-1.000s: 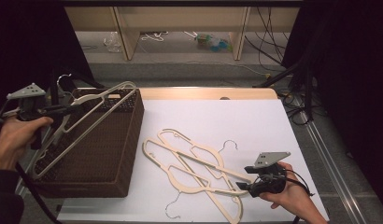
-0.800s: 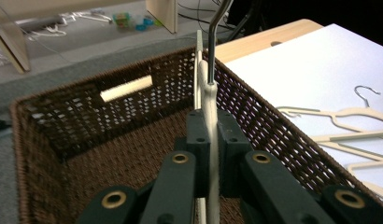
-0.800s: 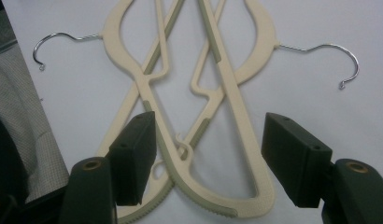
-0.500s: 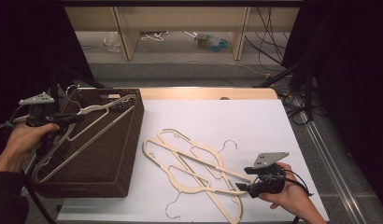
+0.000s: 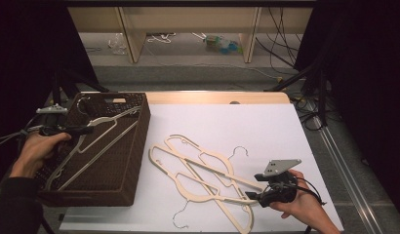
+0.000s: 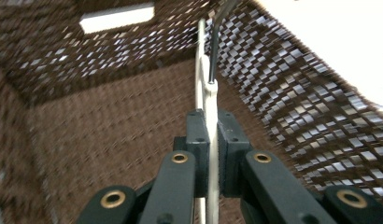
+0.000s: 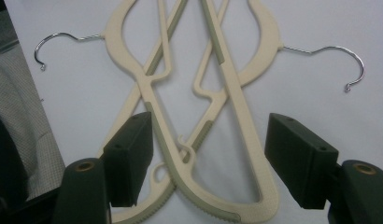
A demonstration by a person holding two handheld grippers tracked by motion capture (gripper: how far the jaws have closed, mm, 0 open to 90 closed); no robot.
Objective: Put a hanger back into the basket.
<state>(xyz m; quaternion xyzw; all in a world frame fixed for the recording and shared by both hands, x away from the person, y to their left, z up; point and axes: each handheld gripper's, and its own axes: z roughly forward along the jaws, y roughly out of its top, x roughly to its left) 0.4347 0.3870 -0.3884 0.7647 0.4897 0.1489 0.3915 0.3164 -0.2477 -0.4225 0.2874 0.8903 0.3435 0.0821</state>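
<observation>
Jaws of left gripper (image 6: 210,154) clamped on slim cream hanger (image 5: 98,134); right gripper (image 7: 210,158) agape.

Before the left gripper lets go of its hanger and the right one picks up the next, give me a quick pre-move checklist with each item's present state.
1. Left gripper clamped on the held hanger: ok, fingers pressed on its cream body.
2. Held hanger inside the basket: ok, it lies mostly below the rim, slanting across the inside.
3. Held hanger resting on the basket floor: cannot tell.
4. Right gripper open for a pickup: ok, its jaws have just been opening.
5. Hangers on the table between the right fingers: ok, but two crossed ends sit there, no pad touching.
6. Only one hanger will be gripped: not ok, the pile is tangled.
</observation>
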